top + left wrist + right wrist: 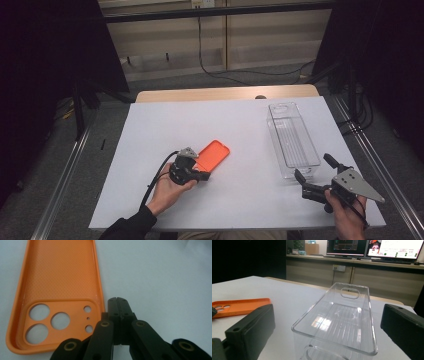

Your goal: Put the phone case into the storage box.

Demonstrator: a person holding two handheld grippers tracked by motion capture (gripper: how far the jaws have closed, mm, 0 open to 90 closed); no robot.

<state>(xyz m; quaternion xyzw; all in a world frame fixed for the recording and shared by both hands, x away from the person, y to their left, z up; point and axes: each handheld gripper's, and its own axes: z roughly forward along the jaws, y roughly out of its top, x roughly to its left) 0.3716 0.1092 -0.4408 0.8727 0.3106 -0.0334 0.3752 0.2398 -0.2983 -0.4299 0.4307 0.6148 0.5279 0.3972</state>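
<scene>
Your left gripper [117,299] is keeping its two jaws pressed fully together with nothing between them, and the closed tip is resting just beside the long edge of the orange phone case [53,287], at the end with the camera holes. From the left gripper view you cannot tell whether the tip is touching that edge.

Your right gripper [314,175] is holding its jaws wide apart and empty, and it is facing the near short end of the clear plastic bin [292,137], which is standing open side up on the right part of the white table [150,130].

The case is lying flat in the middle of the table with its hollow inside facing up. It is looking thin, light and a little flexible, probably a soft rubbery material, so it is not fragile, but it is likely bending if you are taking it by one corner only. Because it is sitting so flat, I think the raised side wall is the best place: you are opening the jaws first, then putting one pad inside the rim and one outside, near the middle of a long side.

The bin is looking stiff, smooth and slippery, and light enough to slide when it is pushed.
</scene>
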